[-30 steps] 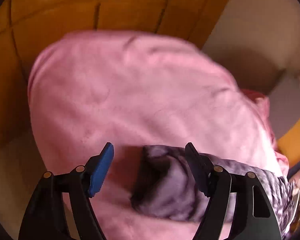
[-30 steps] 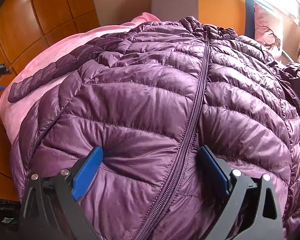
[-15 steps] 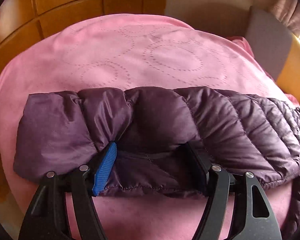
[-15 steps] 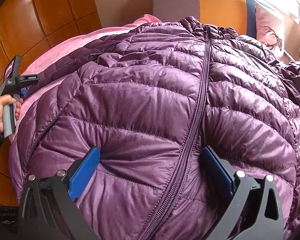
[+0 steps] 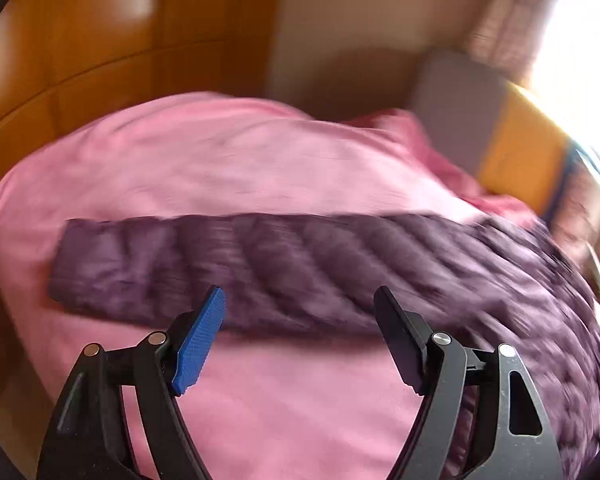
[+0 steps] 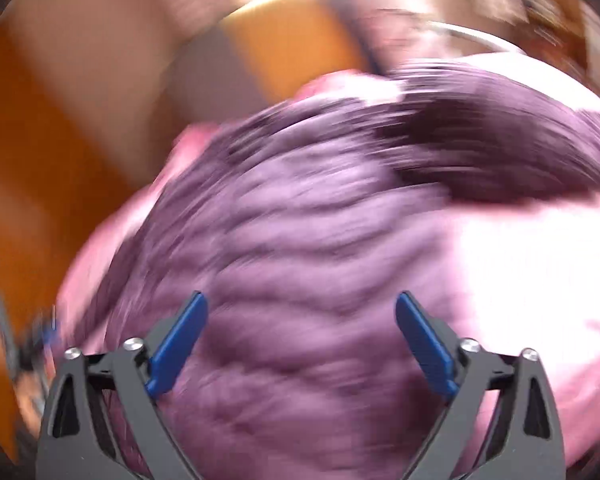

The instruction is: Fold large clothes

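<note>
A purple quilted jacket lies on a pink bedspread. In the left wrist view its sleeve stretches flat from left to right, joining the jacket's body at the right. My left gripper hovers at the sleeve's near edge; its jaws are opening and nothing is between them. The right wrist view is heavily blurred. There my right gripper hangs over the jacket's body; its jaws are closing but wide apart, and its pads do not press on the fabric.
Wooden wall panels run behind and left of the bed. A grey and orange headboard stands at the far right below a bright window. Bare pink bedspread shows right of the jacket. The left gripper appears blurred at that view's left edge.
The left gripper has pulled back from the sleeve, which now lies beyond its fingertips, and swung right. The right gripper has rolled and swept sideways over the jacket, its view now blurred.
</note>
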### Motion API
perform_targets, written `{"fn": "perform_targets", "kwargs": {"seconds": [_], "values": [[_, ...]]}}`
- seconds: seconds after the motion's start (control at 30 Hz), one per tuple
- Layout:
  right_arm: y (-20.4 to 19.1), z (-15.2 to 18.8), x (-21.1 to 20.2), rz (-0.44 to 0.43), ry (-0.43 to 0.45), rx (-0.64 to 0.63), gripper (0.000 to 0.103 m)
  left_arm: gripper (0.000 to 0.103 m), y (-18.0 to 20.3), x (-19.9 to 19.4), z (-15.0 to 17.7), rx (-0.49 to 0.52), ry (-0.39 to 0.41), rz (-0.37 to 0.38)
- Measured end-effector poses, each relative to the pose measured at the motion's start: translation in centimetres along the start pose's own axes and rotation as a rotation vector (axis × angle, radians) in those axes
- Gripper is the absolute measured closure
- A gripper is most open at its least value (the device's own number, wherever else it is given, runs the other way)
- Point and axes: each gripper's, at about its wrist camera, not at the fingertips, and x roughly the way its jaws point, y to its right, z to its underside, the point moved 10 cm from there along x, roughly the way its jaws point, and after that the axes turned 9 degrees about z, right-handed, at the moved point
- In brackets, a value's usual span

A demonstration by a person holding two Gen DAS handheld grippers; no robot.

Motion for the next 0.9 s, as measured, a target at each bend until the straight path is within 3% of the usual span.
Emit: {"fn": "perform_targets", "kwargs": {"seconds": [0.13, 0.2, 0.3, 0.4, 0.5, 0.57, 0.63, 0.67, 0.77, 0.83, 0.9], "values": [[13.0, -3.2, -0.8, 0.117, 0.022, 0.354, 0.027, 0.023, 8.5, -0.5, 3.2, 0.126, -0.022, 0.156], [18.8, -4.5, -1.3, 0.176, 0.059, 0.499, 0.03, 0.022, 12.0, -0.5, 4.8, 0.196, -0.018, 0.192], [25.4, -6.3, -1.5, 0.226, 0.11, 0.671, 0.035, 0.022, 15.3, 0.1, 7.1, 0.272, -0.044, 0.217], [28.6, -8.7, -1.5, 0.243, 0.163, 0.759, 0.035, 0.022, 17.1, 0.6, 9.1, 0.32, -0.085, 0.223], [30.1, -11.4, -1.1, 0.277, 0.182, 0.786, 0.034, 0.022, 17.5, 1.4, 10.3, 0.334, -0.111, 0.212], [30.5, -12.4, -0.8, 0.274, 0.18, 0.794, 0.046, 0.022, 17.4, 2.0, 10.9, 0.344, -0.123, 0.189], [30.9, -13.2, -1.4, 0.295, 0.172, 0.773, 0.087, 0.022, 17.2, 2.4, 11.5, 0.339, -0.136, 0.181], [31.1, -13.3, -2.3, 0.321, 0.19, 0.749, 0.094, 0.022, 16.9, 2.6, 11.7, 0.338, -0.14, 0.173], [33.1, -12.2, -5.0, 0.452, 0.219, 0.682, 0.096, 0.019, 15.8, 3.6, 12.7, 0.303, -0.179, 0.156], [34.7, -8.8, -6.1, 0.579, 0.184, 0.639, 0.096, 0.013, 14.9, 4.2, 13.3, 0.241, -0.201, 0.162], [35.5, -6.4, -5.7, 0.62, 0.154, 0.599, 0.098, 0.01, 14.2, 4.6, 13.7, 0.188, -0.227, 0.178]]}}
